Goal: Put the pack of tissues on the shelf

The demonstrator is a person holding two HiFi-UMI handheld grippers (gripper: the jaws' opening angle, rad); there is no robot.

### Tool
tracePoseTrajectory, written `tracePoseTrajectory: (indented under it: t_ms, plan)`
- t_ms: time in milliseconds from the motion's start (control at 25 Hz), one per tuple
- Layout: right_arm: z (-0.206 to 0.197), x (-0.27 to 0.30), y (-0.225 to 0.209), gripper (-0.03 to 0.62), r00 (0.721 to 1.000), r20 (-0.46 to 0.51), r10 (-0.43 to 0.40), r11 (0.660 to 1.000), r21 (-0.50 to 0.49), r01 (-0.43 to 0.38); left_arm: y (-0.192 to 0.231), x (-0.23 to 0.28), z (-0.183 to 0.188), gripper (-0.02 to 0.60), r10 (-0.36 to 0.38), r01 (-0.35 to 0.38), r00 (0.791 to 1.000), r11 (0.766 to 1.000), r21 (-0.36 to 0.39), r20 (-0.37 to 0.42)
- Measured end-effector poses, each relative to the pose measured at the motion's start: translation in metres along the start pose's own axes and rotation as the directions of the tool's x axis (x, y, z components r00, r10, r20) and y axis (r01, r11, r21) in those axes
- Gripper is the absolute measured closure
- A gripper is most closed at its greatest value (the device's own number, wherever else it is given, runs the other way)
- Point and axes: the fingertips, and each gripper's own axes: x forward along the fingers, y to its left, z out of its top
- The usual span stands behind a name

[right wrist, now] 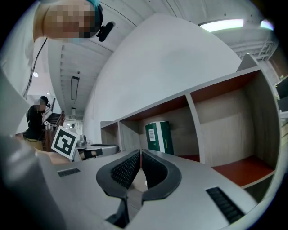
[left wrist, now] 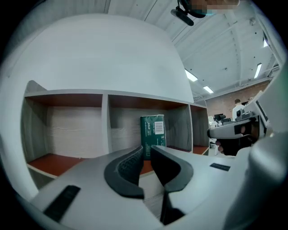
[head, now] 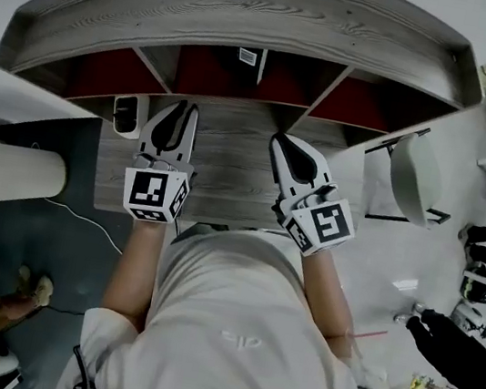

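Note:
A dark green pack of tissues (head: pixel 248 56) stands upright inside the middle compartment of the grey wooden shelf (head: pixel 255 11); the same pack (left wrist: pixel 153 129) shows straight ahead in the left gripper view, and the pack (right wrist: pixel 159 137) again in the right gripper view. My left gripper (head: pixel 183 110) hangs over the wooden ledge in front of the shelf, its jaws drawn almost together with only a thin slit and nothing between them (left wrist: pixel 147 150). My right gripper (head: pixel 282 140) is beside it on the right, shut and empty (right wrist: pixel 140 155). Both are apart from the pack.
The shelf's left and right compartments have red floors and hold nothing. A small dark and white object (head: pixel 127 114) sits at the ledge's left end. A white cylinder (head: pixel 15 177) stands at left, a white chair (head: pixel 417 177) at right. Shoes and a cable lie on the floor.

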Motion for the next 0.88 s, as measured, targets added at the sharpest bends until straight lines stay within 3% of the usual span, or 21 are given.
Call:
tracePoseTrajectory:
  t_ms: [80,280,880]
  plan:
    - [-0.001,0.006,0.006,0.556,1.0,-0.007,0.022,1.0,-0.004,-0.022,0.004,-0.012,-0.005,0.545,-0.001,0.001,1.0,1.0,-0.01,-0.017]
    - [-0.008,0.018,0.02,0.556,0.998,-0.028,0.064,0.998,-0.003,-0.064,0.012,-0.038,-0.014,0.565,-0.018,0.015,0.999,0.998,-0.055,-0.045]
    - [-0.018,0.027,0.044,0.556,0.99,-0.064,0.123,0.992,-0.018,-0.125,0.021,-0.072,-0.022,0.566,-0.057,0.053,0.997,0.995,-0.08,-0.044]
